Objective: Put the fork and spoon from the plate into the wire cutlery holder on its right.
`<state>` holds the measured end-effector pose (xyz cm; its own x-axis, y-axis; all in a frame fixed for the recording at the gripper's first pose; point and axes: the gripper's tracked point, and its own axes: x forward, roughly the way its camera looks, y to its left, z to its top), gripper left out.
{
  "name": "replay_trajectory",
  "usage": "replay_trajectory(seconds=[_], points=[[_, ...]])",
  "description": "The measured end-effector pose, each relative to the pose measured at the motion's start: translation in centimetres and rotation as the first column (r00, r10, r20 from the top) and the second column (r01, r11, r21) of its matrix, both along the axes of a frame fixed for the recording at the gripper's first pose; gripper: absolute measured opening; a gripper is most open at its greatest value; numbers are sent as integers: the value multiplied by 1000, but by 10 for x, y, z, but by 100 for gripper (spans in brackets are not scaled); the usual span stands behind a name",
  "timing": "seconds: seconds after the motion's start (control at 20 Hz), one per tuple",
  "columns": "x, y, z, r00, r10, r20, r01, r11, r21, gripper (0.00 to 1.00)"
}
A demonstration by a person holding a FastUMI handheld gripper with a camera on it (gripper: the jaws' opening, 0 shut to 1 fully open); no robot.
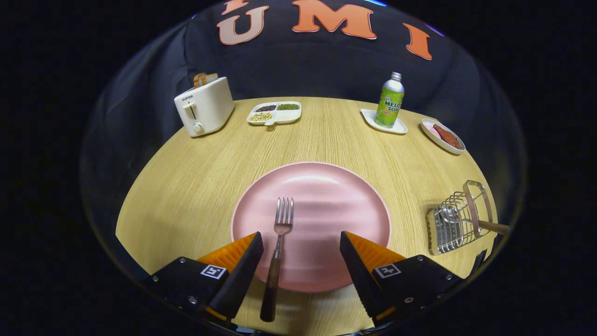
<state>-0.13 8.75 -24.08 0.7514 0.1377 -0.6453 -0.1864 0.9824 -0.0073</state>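
From the gripper view, the gripper [301, 261] hangs low over the near rim of the pink plate [345, 205] with its fingers spread wide and nothing between the pads. The fork [278, 247] lies just inside the left finger, tines pointing away across the plate and its dark handle running back over the rim onto the wooden table [186, 177]. That overhang looks like the reason for coming in this way: the handle is clear of the plate and easier to pinch.

To the right of the plate stands the wire cutlery holder [454, 224]. A spoon [445, 219] seems to rest inside it already, bowl showing through the wires, so I judge the fork is what remains.

Along the far edge sit a toaster [205, 107], a divided snack tray [275, 113], a soda bottle [391, 100] on a small dish and a plate of food [443, 135], well apart from the work.
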Motion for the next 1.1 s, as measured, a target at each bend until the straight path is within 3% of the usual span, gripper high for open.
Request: replay_trajectory(seconds=[0.2,0.6,0.65,0.7,0.8,1.1], points=[[-2,6,-10,999,23,-27,-24,999,-22,91],[-7,14,-25,996,41,-75,-43,999,-16,33],[-9,14,-24,996,39,-74,-40,999,-8,17],[-10,14,-23,996,33,-82,-34,999,-1,10],[-9,14,-22,996,25,-83,-24,1000,12,5],[-9,3,0,997,30,-66,-28,999,38,5]])
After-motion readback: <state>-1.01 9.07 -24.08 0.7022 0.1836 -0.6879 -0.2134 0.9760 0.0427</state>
